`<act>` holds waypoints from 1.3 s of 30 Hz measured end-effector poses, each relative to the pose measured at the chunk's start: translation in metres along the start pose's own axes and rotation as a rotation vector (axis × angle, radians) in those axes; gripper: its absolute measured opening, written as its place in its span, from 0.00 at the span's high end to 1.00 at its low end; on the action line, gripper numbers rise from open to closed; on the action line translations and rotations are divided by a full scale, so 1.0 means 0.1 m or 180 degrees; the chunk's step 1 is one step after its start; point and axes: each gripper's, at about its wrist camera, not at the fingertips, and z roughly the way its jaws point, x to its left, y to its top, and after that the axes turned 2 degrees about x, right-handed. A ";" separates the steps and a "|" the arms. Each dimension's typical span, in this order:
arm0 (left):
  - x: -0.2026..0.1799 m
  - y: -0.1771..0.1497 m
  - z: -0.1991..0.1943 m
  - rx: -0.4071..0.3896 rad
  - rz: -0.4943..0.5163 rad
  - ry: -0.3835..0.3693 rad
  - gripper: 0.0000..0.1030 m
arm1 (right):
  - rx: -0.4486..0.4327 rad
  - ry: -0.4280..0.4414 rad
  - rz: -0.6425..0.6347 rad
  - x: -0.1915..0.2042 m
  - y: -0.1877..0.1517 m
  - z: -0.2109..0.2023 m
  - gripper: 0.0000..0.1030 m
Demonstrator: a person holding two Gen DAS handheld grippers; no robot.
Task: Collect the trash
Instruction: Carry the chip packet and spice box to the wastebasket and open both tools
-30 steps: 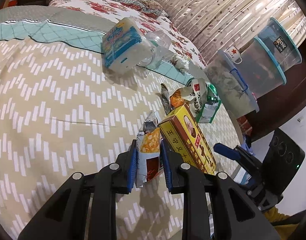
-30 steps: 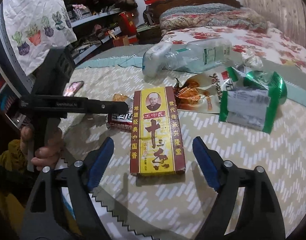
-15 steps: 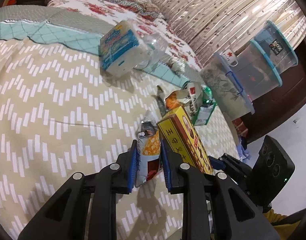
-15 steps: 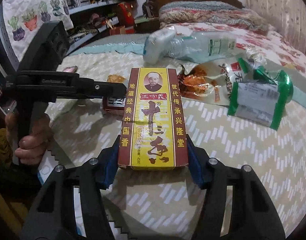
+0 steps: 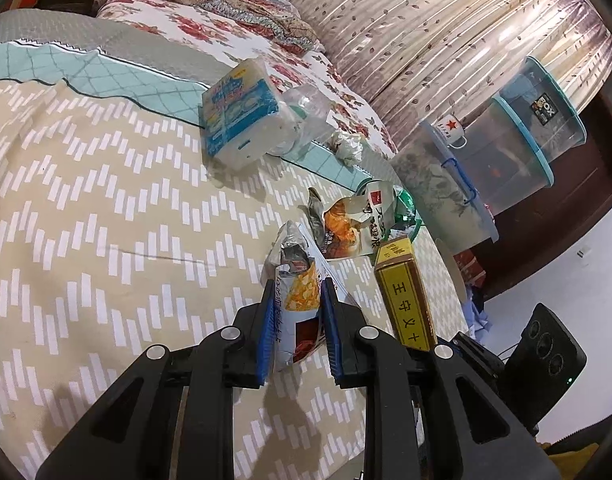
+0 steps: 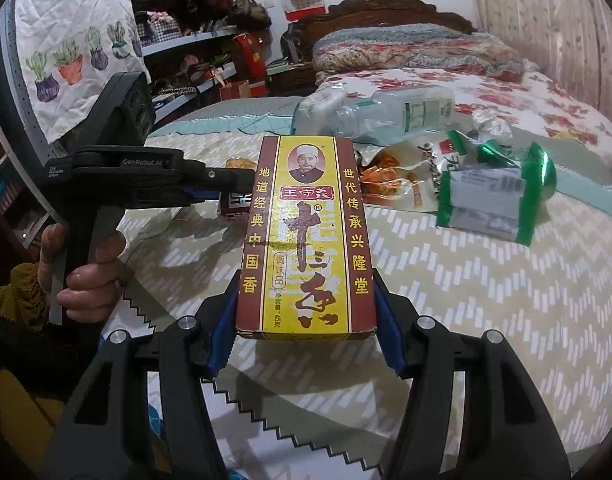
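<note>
- Trash sits in both of our grippers: the right gripper [image 6: 306, 332] pinches the near end of the yellow-and-maroon spice box [image 6: 306, 236] across its width, blue pads flat on its long sides. Its jaws have just closed in on the box, which now tilts up off the bedspread [image 6: 486, 300].
- We judge the grip low on the box so that most of its length sticks forward, clear of the camera and easy to carry away.
- The left gripper [image 5: 297, 320] clamps a crumpled snack wrapper [image 5: 295, 280], jaws nearly together with the foil squashed between them; its torn top flares above the pads. A narrow pinch suits something this thin and limp.
- Just right of the left jaws stands the same box [image 5: 404, 292], seen edge-on, with the right gripper's body beyond its near end.
- Ahead of both jaws lies more to collect: an opened orange snack bag [image 6: 394, 184], beside it a green-and-white packet [image 6: 490, 200], and further off a clear plastic bottle [image 6: 386, 112] lying on its side against a pack of tissues [image 5: 241, 116].
- A wad of crumpled paper [image 5: 348, 146] lies beyond the bags, near the edge of the spread.
- Left of the right jaws, the person's hand [image 6: 85, 268] grips the left tool's handle.
- No bin shows in either view, so where these two pieces go we cannot tell.
</note>
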 end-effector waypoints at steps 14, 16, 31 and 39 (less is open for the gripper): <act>-0.19 -0.04 -0.01 0.0023 0.0111 -0.0054 0.80 | -0.0187 -0.0116 0.0175 -0.17 -0.06 -0.24 0.41; -0.27 -0.04 -0.02 0.0019 0.0165 -0.0078 0.80 | -0.0207 -0.0134 0.0219 -0.22 -0.07 -0.27 0.41; -0.87 -0.06 0.18 0.0192 0.0506 -0.0264 0.80 | -0.0370 -0.0289 0.0622 -0.66 -0.25 -0.54 0.41; -1.04 -0.13 0.33 0.0341 0.0613 -0.0275 0.80 | -0.0428 -0.0317 0.0870 -0.90 -0.39 -0.66 0.41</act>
